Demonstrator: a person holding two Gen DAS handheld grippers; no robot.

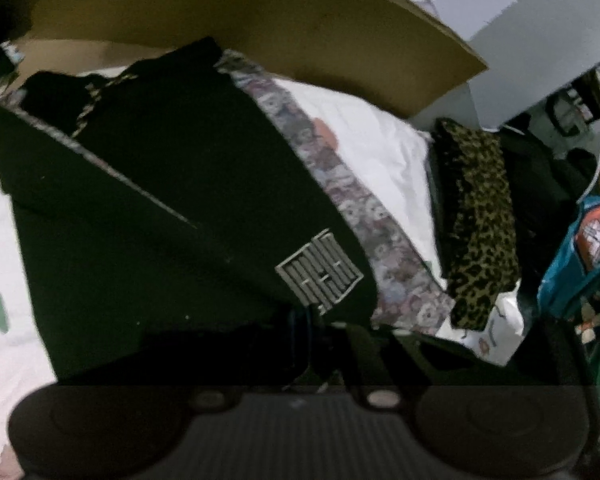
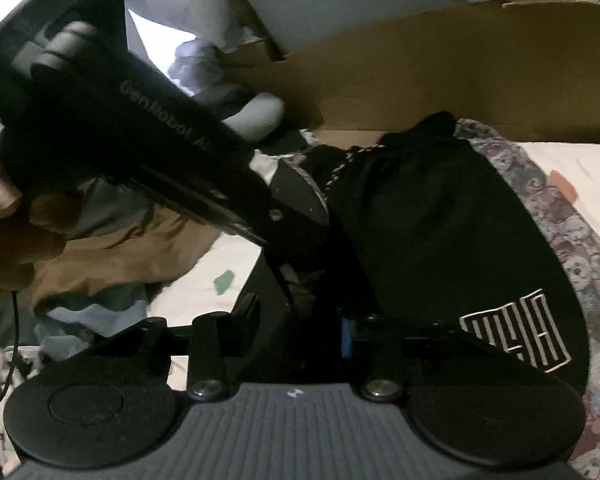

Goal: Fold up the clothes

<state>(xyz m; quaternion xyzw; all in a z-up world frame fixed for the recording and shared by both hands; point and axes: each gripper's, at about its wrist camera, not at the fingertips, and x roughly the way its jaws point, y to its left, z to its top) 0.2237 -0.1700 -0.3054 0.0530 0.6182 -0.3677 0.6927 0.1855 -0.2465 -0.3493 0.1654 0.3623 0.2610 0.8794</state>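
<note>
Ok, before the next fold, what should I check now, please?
1. Garment lies on the bed: ok.
2. Logo faces up: ok.
3. Leopard cloth lies apart from the garment: ok.
4. Left gripper is shut: ok. Cloth inside it: cannot tell.
5. Right gripper grips the garment: cannot tell, too dark.

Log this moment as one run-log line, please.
task: fold clothes | item: black garment with white square logo, lying partly folded on white bedsheet | left gripper: jaws shut | right gripper: over garment
</note>
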